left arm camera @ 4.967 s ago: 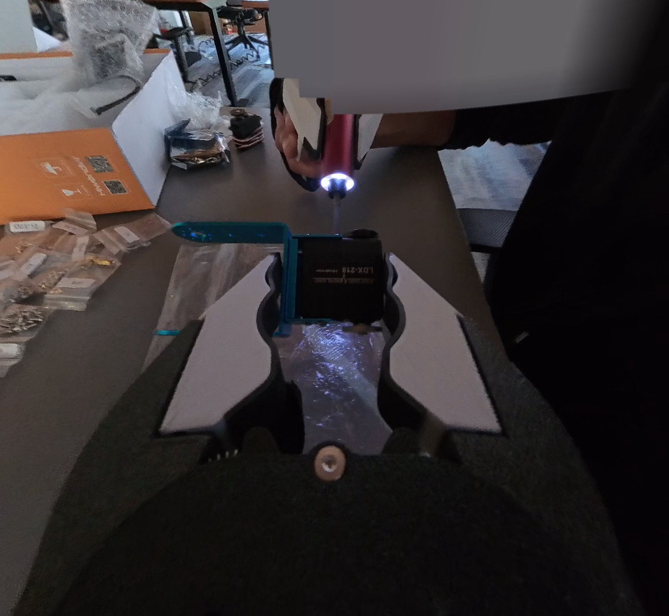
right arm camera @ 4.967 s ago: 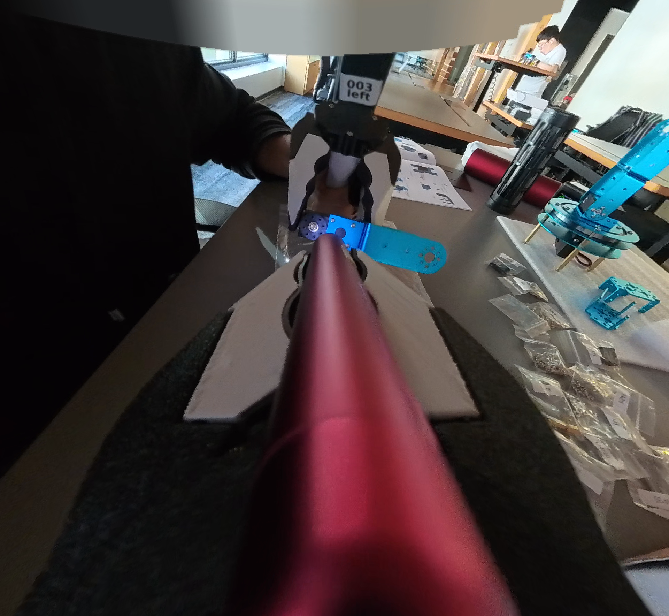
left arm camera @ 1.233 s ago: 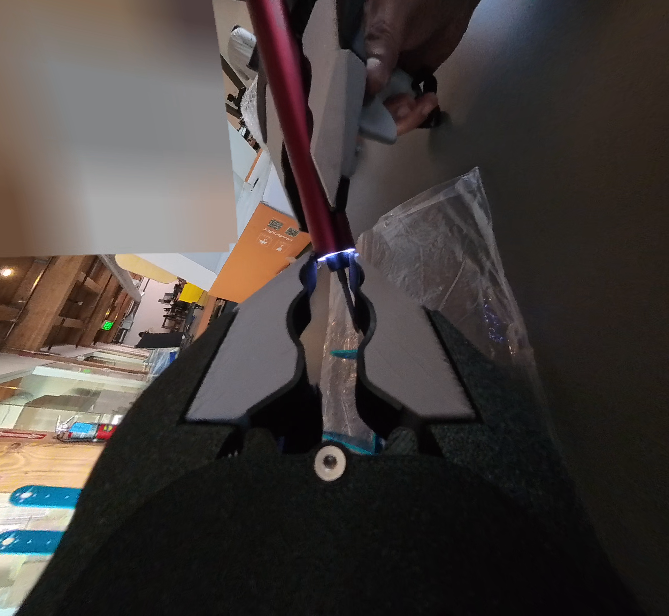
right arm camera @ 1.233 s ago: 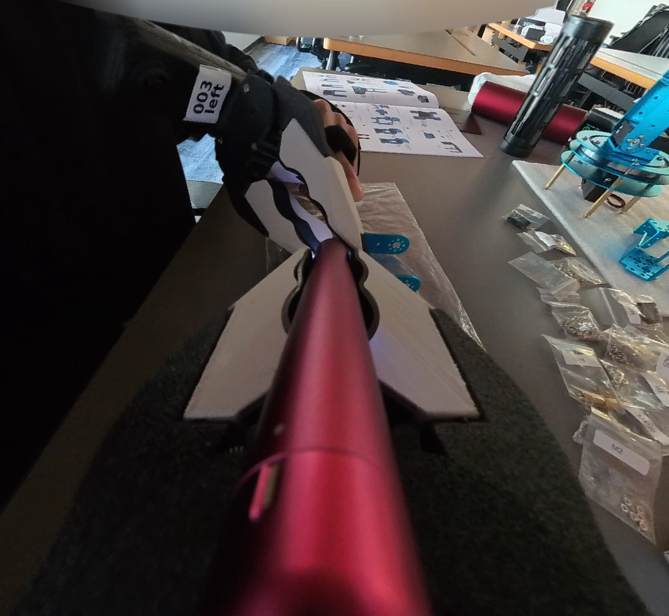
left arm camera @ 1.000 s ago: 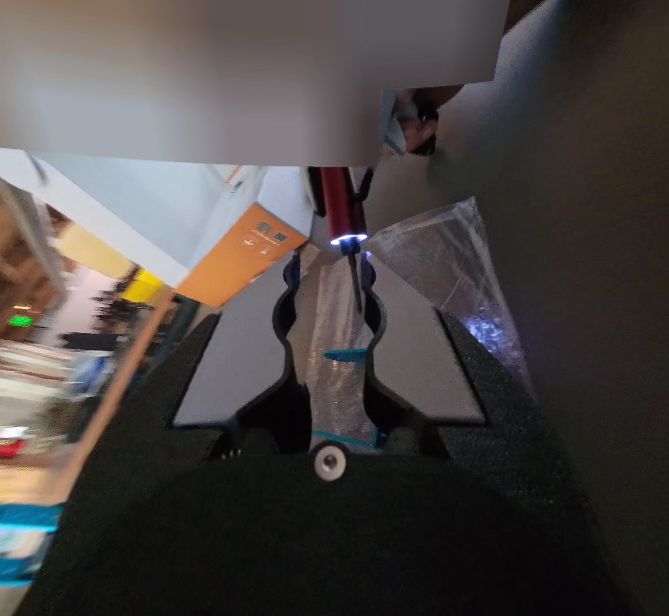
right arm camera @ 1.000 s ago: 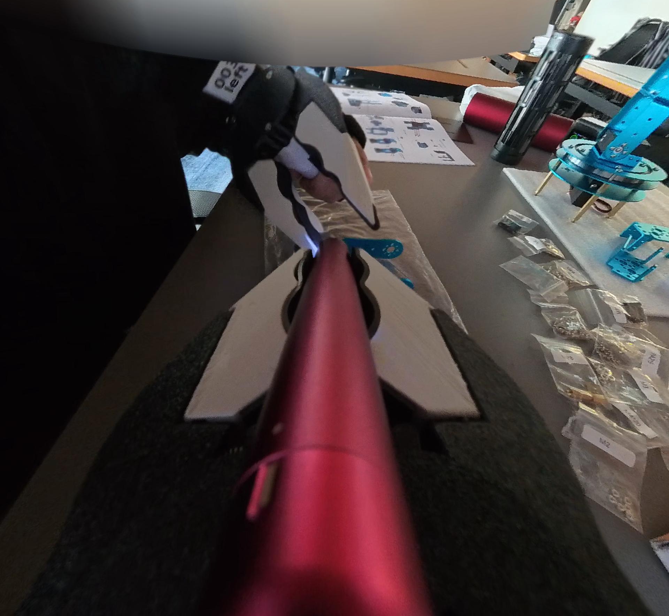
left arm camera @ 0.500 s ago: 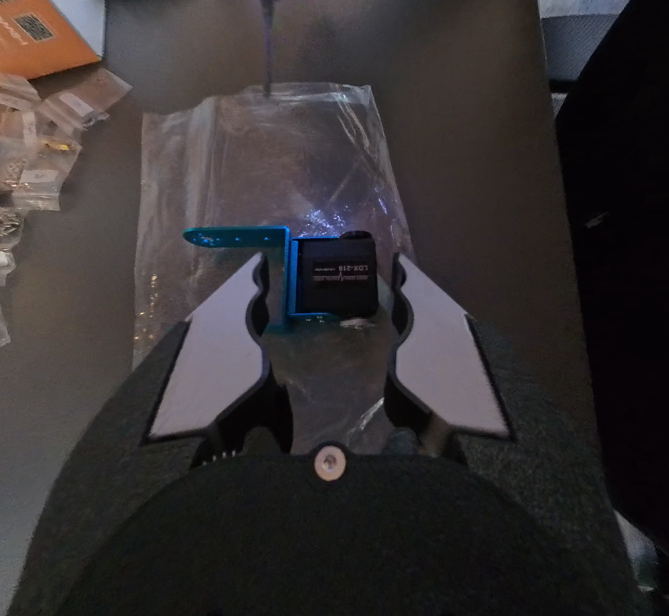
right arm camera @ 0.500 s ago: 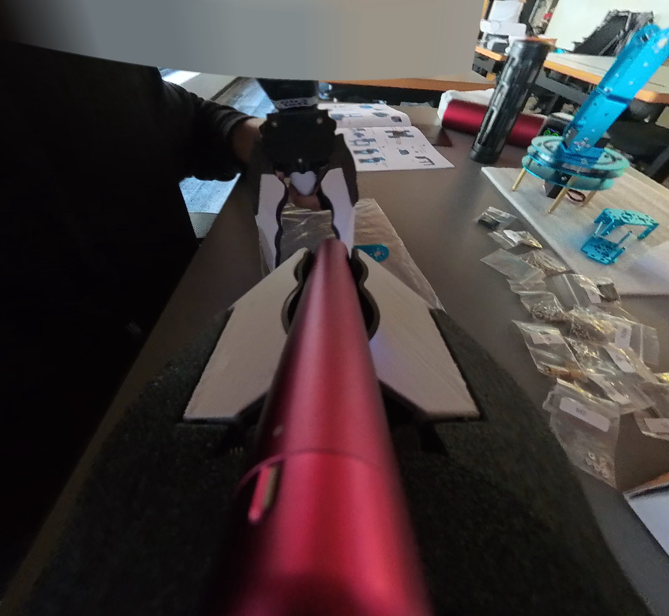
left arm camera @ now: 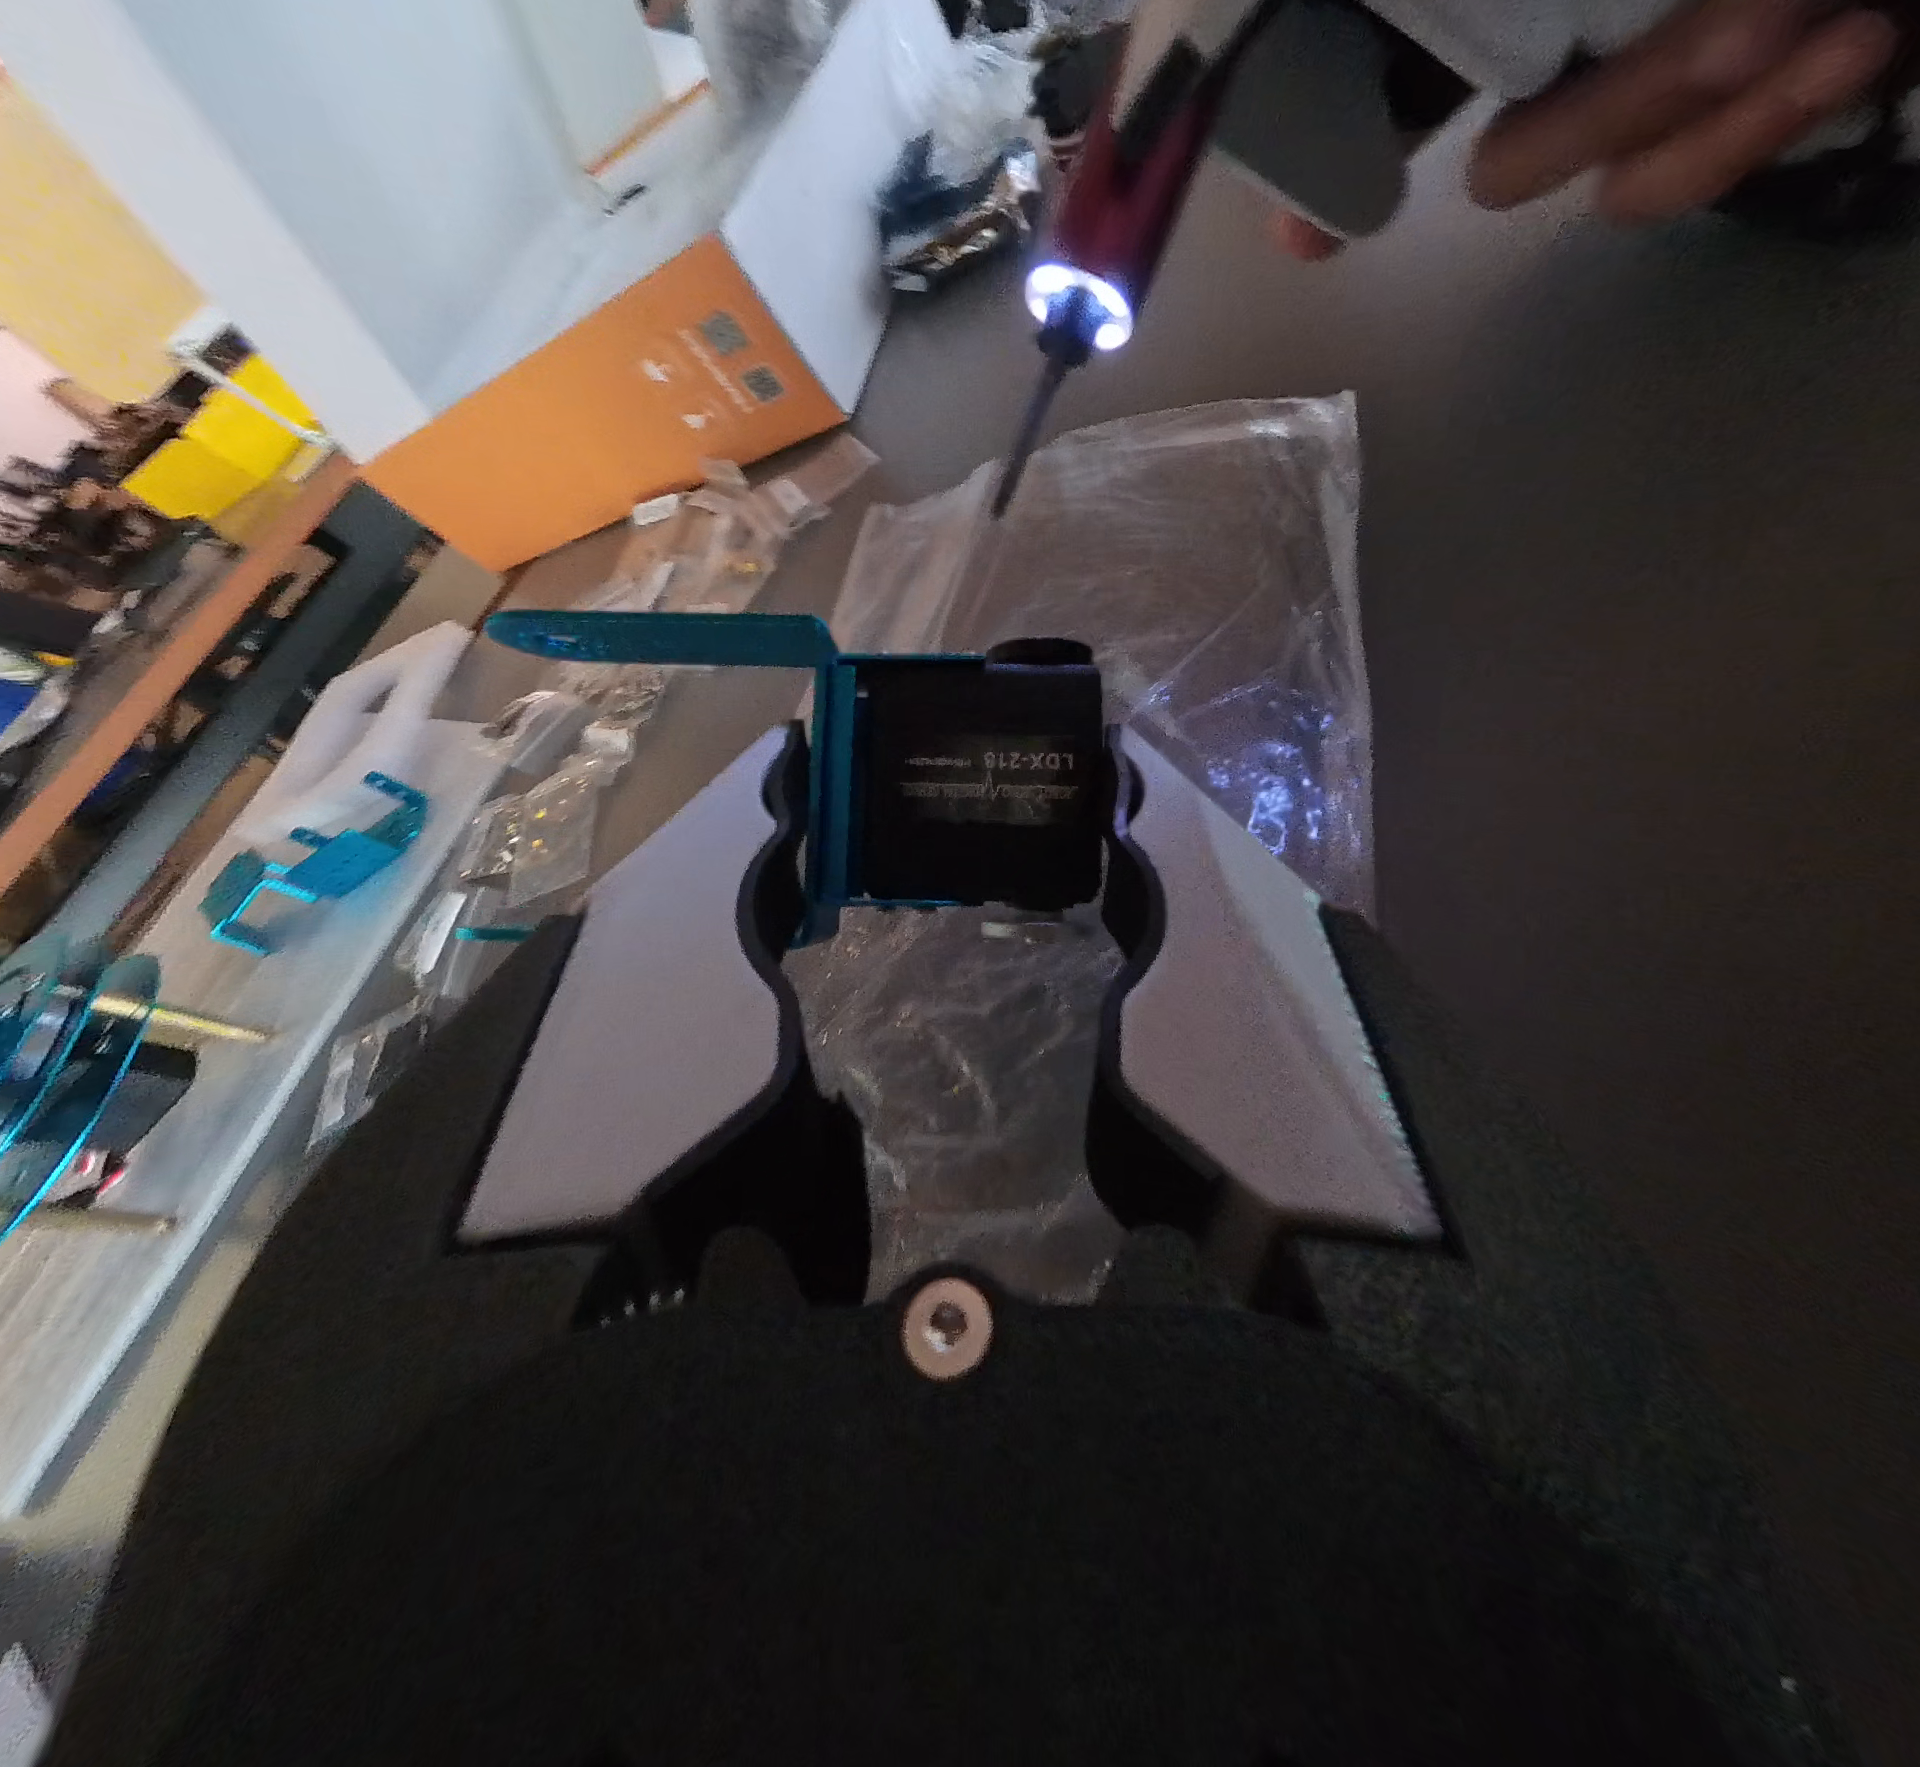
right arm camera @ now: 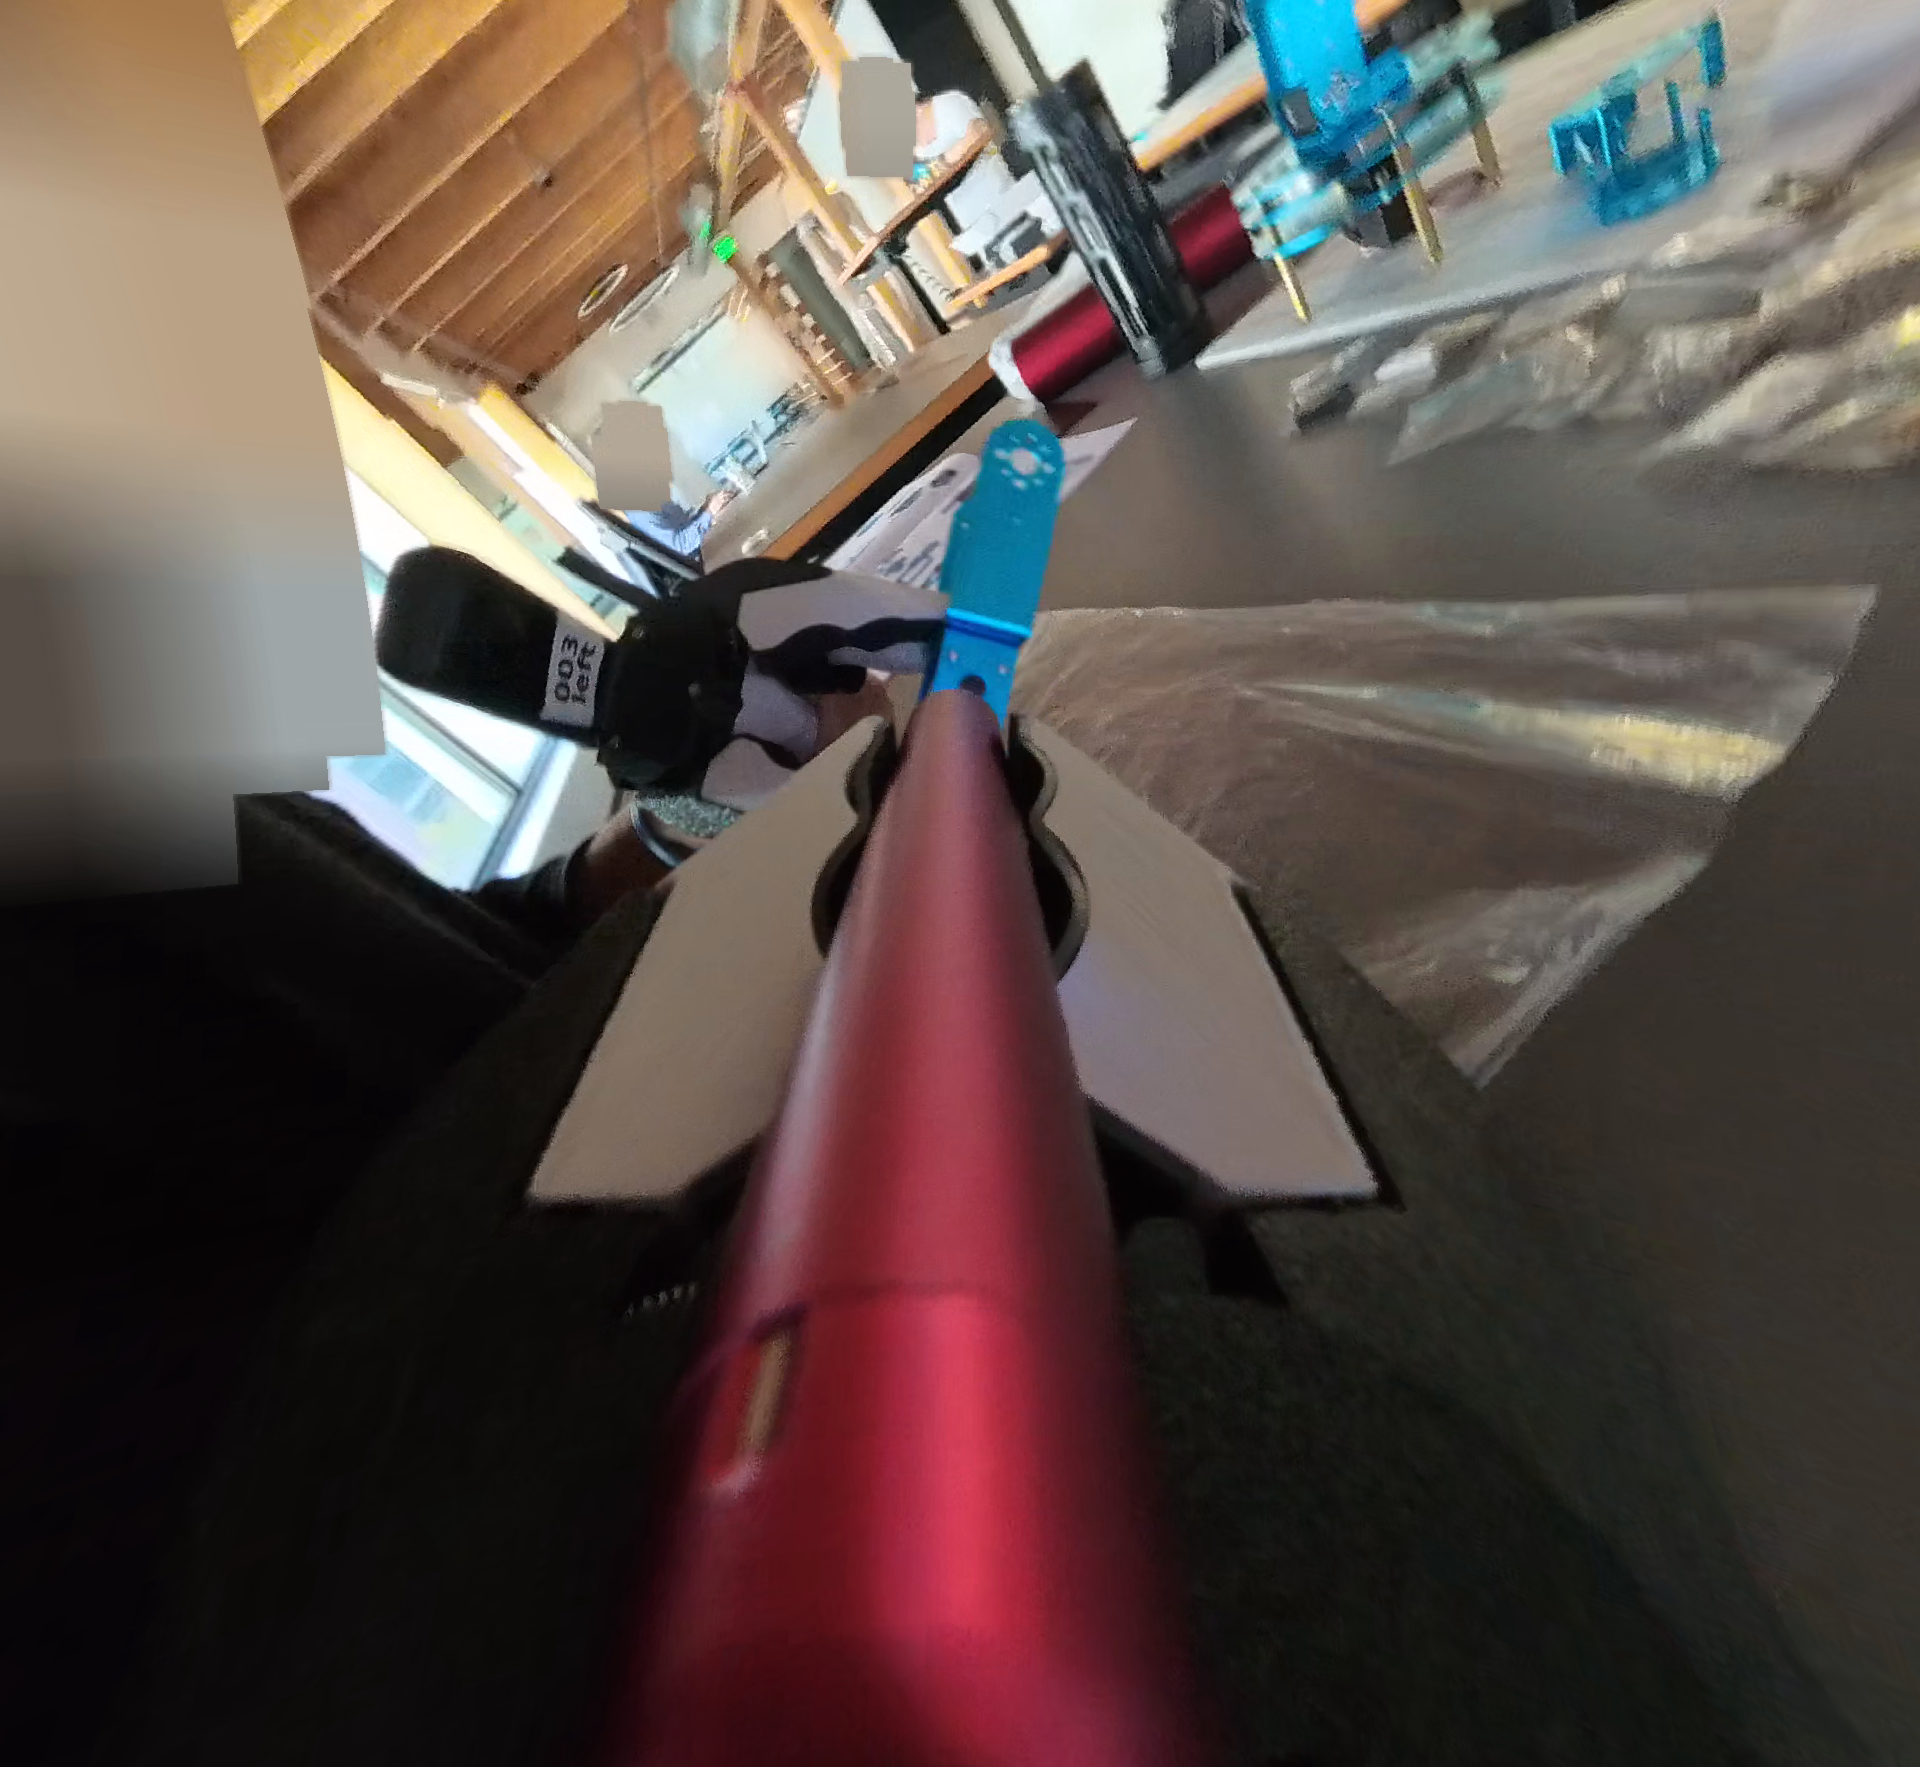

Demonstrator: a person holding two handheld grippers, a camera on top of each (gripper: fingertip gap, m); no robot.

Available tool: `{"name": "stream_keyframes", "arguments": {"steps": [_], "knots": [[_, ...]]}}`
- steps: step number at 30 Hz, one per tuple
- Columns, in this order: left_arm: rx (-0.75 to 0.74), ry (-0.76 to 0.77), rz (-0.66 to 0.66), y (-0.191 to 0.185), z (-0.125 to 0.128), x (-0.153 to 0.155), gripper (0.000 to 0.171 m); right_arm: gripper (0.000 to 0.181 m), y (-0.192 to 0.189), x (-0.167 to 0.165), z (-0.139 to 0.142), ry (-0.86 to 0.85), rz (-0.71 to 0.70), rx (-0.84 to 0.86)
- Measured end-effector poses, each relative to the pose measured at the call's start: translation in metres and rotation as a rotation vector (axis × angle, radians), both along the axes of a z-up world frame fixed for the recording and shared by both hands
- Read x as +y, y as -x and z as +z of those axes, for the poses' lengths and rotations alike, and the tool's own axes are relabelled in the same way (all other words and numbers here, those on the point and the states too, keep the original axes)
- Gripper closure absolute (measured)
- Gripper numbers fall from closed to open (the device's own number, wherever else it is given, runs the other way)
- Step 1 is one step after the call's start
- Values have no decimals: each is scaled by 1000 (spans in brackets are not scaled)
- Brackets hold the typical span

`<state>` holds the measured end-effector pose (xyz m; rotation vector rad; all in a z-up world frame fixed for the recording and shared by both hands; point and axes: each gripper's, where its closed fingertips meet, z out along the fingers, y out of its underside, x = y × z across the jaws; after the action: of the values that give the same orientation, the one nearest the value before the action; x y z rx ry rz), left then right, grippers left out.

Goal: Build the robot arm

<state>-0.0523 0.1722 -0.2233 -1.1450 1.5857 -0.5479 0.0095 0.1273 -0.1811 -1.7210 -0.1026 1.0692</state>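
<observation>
My left gripper (left arm camera: 954, 761) is shut on a black servo (left arm camera: 982, 782) that sits in a blue metal bracket (left arm camera: 665, 639). The bracket's arm sticks out to the left. I hold it above a clear plastic bag (left arm camera: 1174, 554) on the dark table. My right gripper (right arm camera: 951, 741) is shut on a red electric screwdriver (right arm camera: 935, 1094). Its lit tip (left arm camera: 1075, 304) points down-left, above and beyond the servo and apart from it. In the right wrist view the left gripper (right arm camera: 727, 678) holds the bracket (right arm camera: 997, 564) just past the screwdriver's end.
An orange and white box (left arm camera: 623, 408) and small parts bags (left arm camera: 727, 512) lie far left. Blue brackets (left arm camera: 312, 865) rest on a white sheet. A black cylinder (right arm camera: 1112, 231), a red tube (right arm camera: 1091, 335), a blue arm assembly (right arm camera: 1330, 107) and hardware bags (right arm camera: 1662, 367) stand to the right.
Half a second ago my left gripper stood open around the servo lying on the bag; now it is shut on it and tilted up. The screwdriver has come nearer.
</observation>
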Motion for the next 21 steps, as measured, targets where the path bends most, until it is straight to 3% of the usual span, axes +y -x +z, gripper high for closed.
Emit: {"name": "stream_keyframes", "arguments": {"steps": [3, 9, 21], "knots": [[-27, -49, -6, 6, 0, -3, 117, 159, 7, -1, -11, 90, -13, 74], [50, 0, -75, 0, -12, -10, 117, 159, 11, 0, -28, 210, -49, 97], [54, -29, -127, -6, -13, -18, 117, 159, 5, 1, -27, 214, -47, 147]]}}
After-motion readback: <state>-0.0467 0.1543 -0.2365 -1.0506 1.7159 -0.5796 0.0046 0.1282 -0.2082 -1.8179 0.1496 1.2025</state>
